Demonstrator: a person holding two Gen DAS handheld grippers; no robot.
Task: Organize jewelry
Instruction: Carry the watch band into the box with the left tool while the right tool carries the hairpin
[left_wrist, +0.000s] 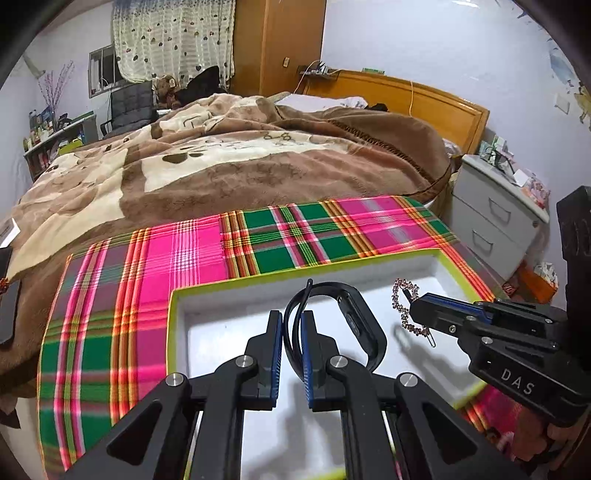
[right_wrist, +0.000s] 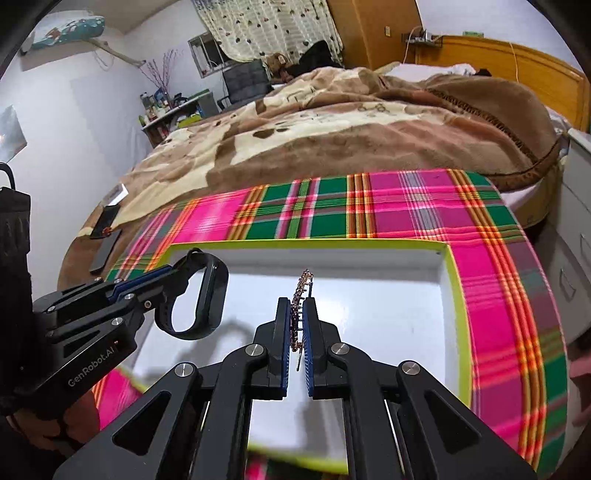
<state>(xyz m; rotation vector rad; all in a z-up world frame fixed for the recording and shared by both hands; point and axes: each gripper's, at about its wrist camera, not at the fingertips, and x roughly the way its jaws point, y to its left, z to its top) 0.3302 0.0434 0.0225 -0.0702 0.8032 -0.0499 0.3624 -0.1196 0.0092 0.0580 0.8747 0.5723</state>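
Both claws point forward and downward over a shallow white tray (right_wrist: 448, 291) with a lime-green rim. The tray rests on a pink-and-green plaid cloth (left_wrist: 192, 254) covering the worktop, with a bed (left_wrist: 240, 162) under a brown blanket directly behind it.

Left claw (left_wrist: 291, 332): the jaws are nearly together and pinch the strap of a black wristband (left_wrist: 364, 314). The band's loop projects forward and to the right of the fingertips, raised above the tray floor; its shadow falls on the white surface below. In the right wrist view the same claw (right_wrist: 173, 269) enters from the left edge, angled toward the tray's far left corner, with the band (right_wrist: 212, 295) hanging from its tip. A hand (right_wrist: 40, 432) grips the handle at lower left.

Right claw (right_wrist: 298, 314): the jaws are pressed together on a rose-gold rhinestone hair clip (right_wrist: 301, 286). The clip stands edge-on between the blue pads (right_wrist: 285, 332), its beaded end extending past the fingertips. In the left wrist view this claw (left_wrist: 419, 306) enters from the right, tilted toward the tray's centre, and the clip (left_wrist: 404, 306) hangs as a beaded loop above the tray floor, with a thin metal pin trailing below.

The two claws are near each other but apart.
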